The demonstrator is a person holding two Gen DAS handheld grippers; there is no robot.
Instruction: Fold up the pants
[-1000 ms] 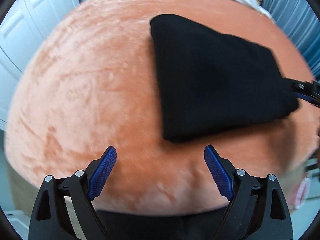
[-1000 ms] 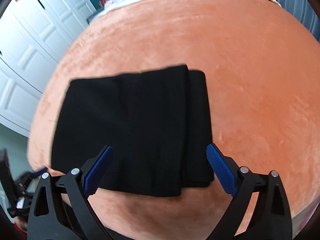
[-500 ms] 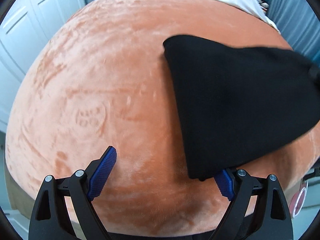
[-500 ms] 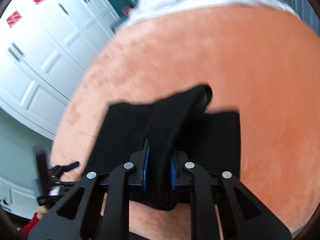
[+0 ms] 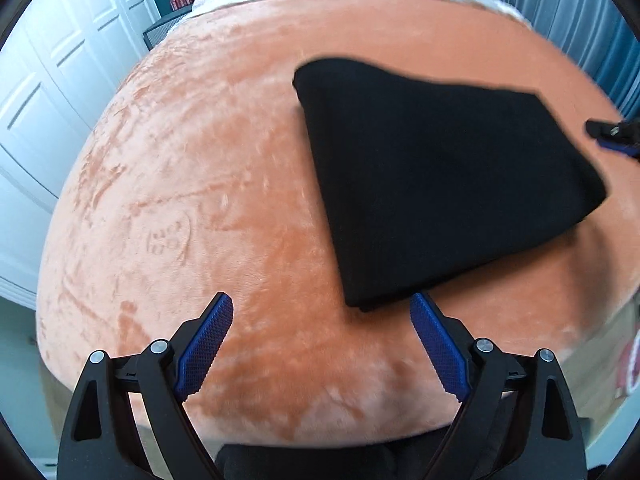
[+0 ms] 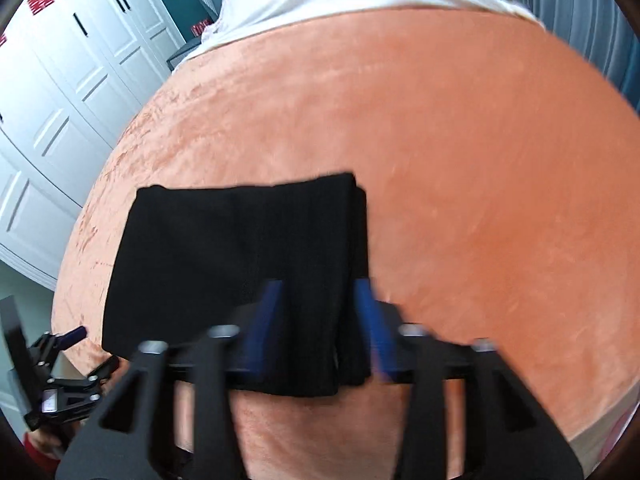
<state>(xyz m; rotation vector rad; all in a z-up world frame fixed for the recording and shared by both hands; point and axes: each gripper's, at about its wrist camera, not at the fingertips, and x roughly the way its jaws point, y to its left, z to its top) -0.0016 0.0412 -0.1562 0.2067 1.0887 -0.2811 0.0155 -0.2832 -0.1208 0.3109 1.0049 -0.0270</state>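
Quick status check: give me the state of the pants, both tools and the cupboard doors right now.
pants: folded into a compact stack, lying flat on the orange blanket.
left tool: open, holding nothing, just short of the pants' near corner.
right tool: partly open, straddling the pants' near edge, motion-blurred.
cupboard doors: closed.

An orange plush blanket [image 5: 224, 184] covers the bed, white panelled wardrobe doors [image 6: 60, 92] (red-stickered) beside teal walls.
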